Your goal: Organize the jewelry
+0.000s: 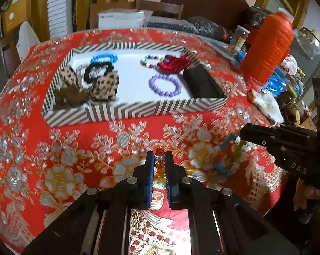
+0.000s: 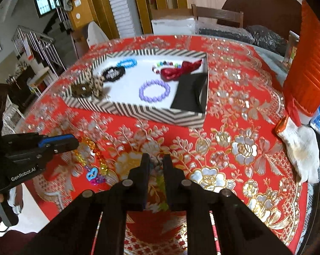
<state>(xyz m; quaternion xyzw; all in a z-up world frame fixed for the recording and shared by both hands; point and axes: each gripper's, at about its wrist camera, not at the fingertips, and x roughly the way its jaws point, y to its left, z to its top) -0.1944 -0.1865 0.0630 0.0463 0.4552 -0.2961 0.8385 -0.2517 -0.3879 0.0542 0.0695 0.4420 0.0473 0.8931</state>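
Note:
My left gripper is shut on a string of amber beads; in the right wrist view that gripper holds the amber chain dangling over the red tablecloth, a blue heart charm at its low end. My right gripper is shut on a blue, white and green bead chain; in the left wrist view this chain hangs from the right gripper. Beyond both stands a striped tray with a purple bracelet, a blue bracelet, a black one and leopard-print scrunchies.
The tray also holds a multicoloured bead bracelet, a red fabric piece and a black box. A big orange thread cone and a white glove lie at the right among clutter. Chairs stand behind the table.

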